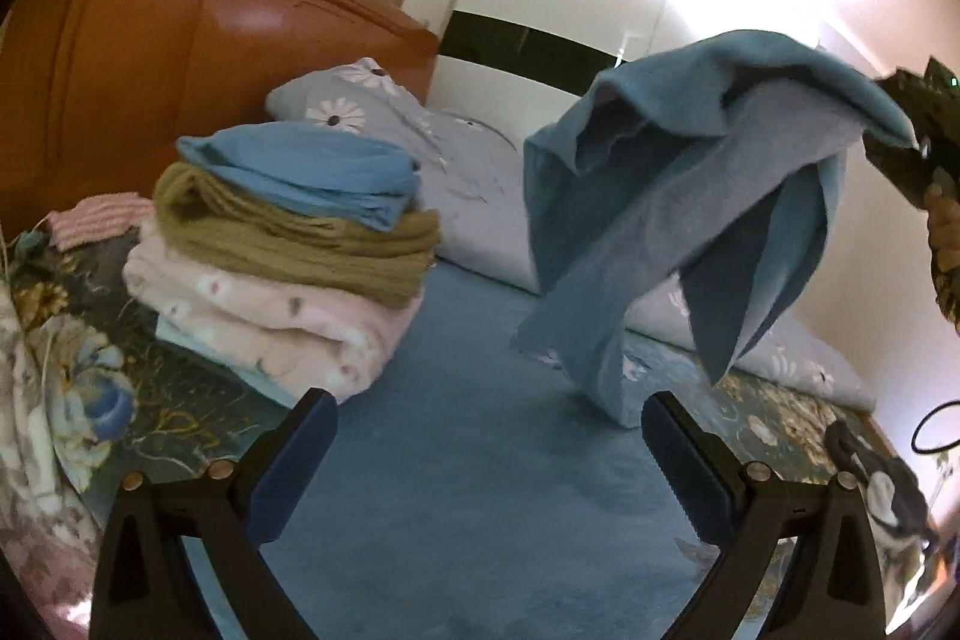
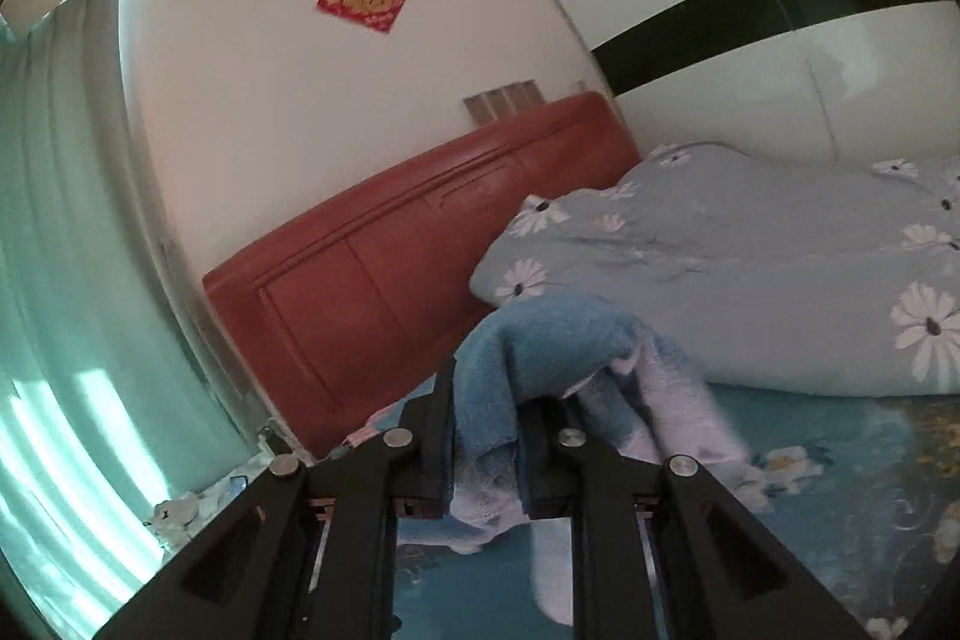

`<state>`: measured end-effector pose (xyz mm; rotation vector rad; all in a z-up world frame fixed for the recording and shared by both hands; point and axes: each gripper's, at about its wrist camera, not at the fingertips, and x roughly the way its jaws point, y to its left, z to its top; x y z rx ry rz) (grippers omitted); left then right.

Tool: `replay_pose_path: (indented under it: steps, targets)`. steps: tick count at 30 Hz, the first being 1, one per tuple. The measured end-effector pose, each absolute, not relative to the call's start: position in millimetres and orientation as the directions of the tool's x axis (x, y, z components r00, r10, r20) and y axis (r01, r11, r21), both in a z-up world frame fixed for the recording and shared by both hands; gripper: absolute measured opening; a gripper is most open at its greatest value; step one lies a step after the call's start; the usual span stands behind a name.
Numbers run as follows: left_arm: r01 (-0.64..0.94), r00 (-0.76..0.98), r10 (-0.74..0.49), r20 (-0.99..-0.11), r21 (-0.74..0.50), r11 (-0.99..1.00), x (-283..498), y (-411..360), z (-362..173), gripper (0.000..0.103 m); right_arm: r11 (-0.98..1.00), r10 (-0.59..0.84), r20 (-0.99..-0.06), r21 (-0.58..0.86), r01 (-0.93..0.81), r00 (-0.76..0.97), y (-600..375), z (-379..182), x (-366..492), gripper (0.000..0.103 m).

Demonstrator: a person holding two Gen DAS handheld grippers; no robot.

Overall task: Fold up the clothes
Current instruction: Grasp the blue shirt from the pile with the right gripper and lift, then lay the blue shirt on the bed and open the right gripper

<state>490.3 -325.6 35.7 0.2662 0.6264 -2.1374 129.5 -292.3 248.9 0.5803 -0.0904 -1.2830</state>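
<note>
Our right tongs [image 2: 483, 451] pinch a blue garment [image 1: 690, 196] by one bunched edge, dangling above the bed [image 1: 480, 460]. Left tongs [image 1: 489, 466] gape wide, empty. It looks soft, light and floppy; we judge a free hanging corner the best hold.

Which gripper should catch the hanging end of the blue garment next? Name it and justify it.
Left. The left gripper is open and empty, below the dangling blue garment. The right gripper has its jaws shut on the garment's other end, holding it up above the bed.
</note>
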Motion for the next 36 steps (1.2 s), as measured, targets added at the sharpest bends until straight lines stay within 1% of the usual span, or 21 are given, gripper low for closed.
replay_pose_path:
  steps: [2, 6, 8, 12, 15, 17, 18, 19, 20, 21, 22, 23, 24, 28, 29, 31, 34, 35, 36]
  targets:
    - [0.791, -0.611, -0.682, -0.403, -0.349, -0.503, 492, -326, 31, 0.103, 0.158, -0.915, -0.257, 0.480, 0.863, 0.310, -293, 236, 121, 0.016]
    - [0.774, -0.633, -0.658, -0.409, -0.365, -0.518, 476, -324, 20, 0.103, 0.101, -0.915, -0.267, 0.574, 0.813, 0.302, -270, 193, 89, 0.016]
    - [0.758, -0.652, -0.638, -0.410, -0.383, -0.528, 462, -324, 12, 0.103, -0.029, -0.912, -0.335, 0.626, 0.779, 0.235, -251, 142, 53, 0.016]
    - [0.749, -0.661, -0.586, -0.468, -0.360, -0.556, 427, -327, -3, 0.103, -0.338, -0.866, -0.495, 0.682, 0.648, 0.068, -199, 31, -25, 0.016]
    - [0.730, -0.662, -0.524, -0.536, -0.305, -0.611, 385, -326, -13, 0.103, -0.477, -0.827, -0.562, 0.709, 0.519, 0.007, -155, -36, -59, 0.017]
    - [0.696, -0.666, -0.459, -0.589, -0.269, -0.666, 353, -329, -17, 0.103, -0.520, -0.814, -0.580, 0.736, 0.435, 0.008, -128, -76, -73, 0.017]
    - [0.684, -0.659, -0.432, -0.616, -0.252, -0.685, 337, -332, -20, 0.103, -0.525, -0.812, -0.584, 0.740, 0.419, 0.014, -119, -86, -76, 0.021]
    - [0.671, -0.650, -0.405, -0.643, -0.236, -0.703, 321, -335, -23, 0.103, -0.528, -0.810, -0.586, 0.741, 0.414, 0.017, -117, -90, -76, 0.026]
    - [0.657, -0.639, -0.379, -0.669, -0.221, -0.720, 305, -338, -25, 0.103, -0.530, -0.810, -0.587, 0.738, 0.417, 0.008, -112, -90, -75, 0.028]
    - [0.648, -0.628, -0.360, -0.690, -0.208, -0.733, 291, -342, -28, 0.103, -0.532, -0.811, -0.585, 0.733, 0.424, -0.006, -103, -89, -73, 0.036]
    - [0.640, -0.621, -0.346, -0.703, -0.200, -0.742, 280, -345, -29, 0.103, -0.534, -0.811, -0.584, 0.727, 0.431, -0.020, -94, -88, -71, 0.042]
    - [0.633, -0.617, -0.332, -0.714, -0.199, -0.748, 271, -349, -31, 0.103, -0.536, -0.813, -0.581, 0.718, 0.444, -0.041, -86, -84, -67, 0.045]
    - [0.625, -0.614, -0.318, -0.723, -0.199, -0.755, 263, -353, -33, 0.103, -0.545, -0.810, -0.582, 0.700, 0.461, -0.073, -77, -79, -60, 0.050]
    - [0.604, -0.620, -0.289, -0.729, -0.210, -0.769, 237, -379, -35, 0.103, -0.594, -0.767, -0.608, 0.552, 0.586, -0.205, -51, -50, -24, 0.052]
    - [0.606, -0.615, -0.274, -0.740, -0.220, -0.765, 229, -388, -38, 0.103, -0.585, -0.763, -0.613, 0.518, 0.625, -0.206, -57, -47, -14, 0.052]
    - [0.608, -0.604, -0.244, -0.759, -0.241, -0.757, 214, -405, -45, 0.103, -0.538, -0.761, -0.624, 0.456, 0.709, -0.176, -82, -48, 6, 0.056]
    - [0.607, -0.594, -0.205, -0.778, -0.267, -0.749, 199, -415, -59, 0.102, -0.450, -0.753, -0.645, 0.358, 0.818, -0.132, -120, -50, 36, 0.056]
    - [0.611, -0.589, -0.197, -0.784, -0.272, -0.744, 196, -416, -65, 0.097, -0.417, -0.749, -0.652, 0.324, 0.850, -0.118, -132, -50, 46, 0.057]
    - [0.613, -0.585, -0.189, -0.789, -0.278, -0.739, 194, -418, -69, 0.091, -0.391, -0.749, -0.656, 0.323, 0.862, -0.093, -146, -54, 53, 0.057]
